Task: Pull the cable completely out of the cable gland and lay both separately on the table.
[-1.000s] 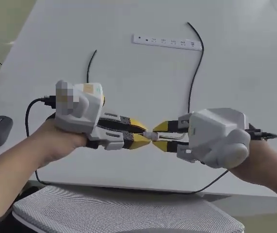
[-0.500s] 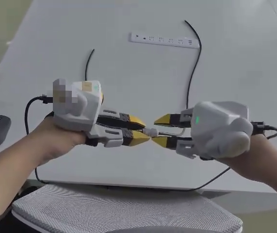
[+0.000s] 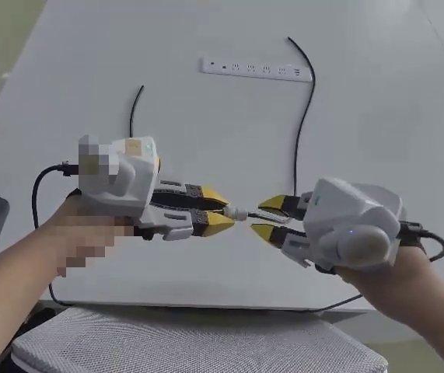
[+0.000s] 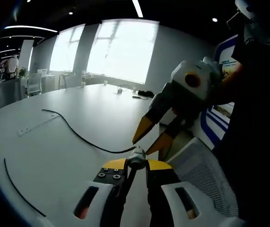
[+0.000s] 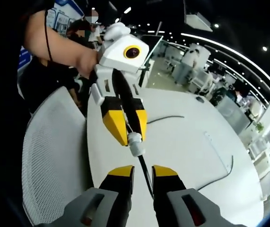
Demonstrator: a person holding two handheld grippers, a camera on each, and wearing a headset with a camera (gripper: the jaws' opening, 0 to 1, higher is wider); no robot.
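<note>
white table [image 3: 361, 116], with both grippers held above its near edge. left gripper [image 3: 223, 216]: jaws clamped on the cable gland [image 3: 238, 213]. right gripper [image 3: 257, 217]: jaws parted around the thin cable [image 5: 144, 173] running out of the gland.

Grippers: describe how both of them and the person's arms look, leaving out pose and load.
The left gripper and right gripper match: white moulded housings, black linkages behind wedge-shaped yellow jaw tips. A black power lead leaves the rear of the left one, a second lead the rear of the right one. The forearms are bare, with no sleeves in the head view.
</note>
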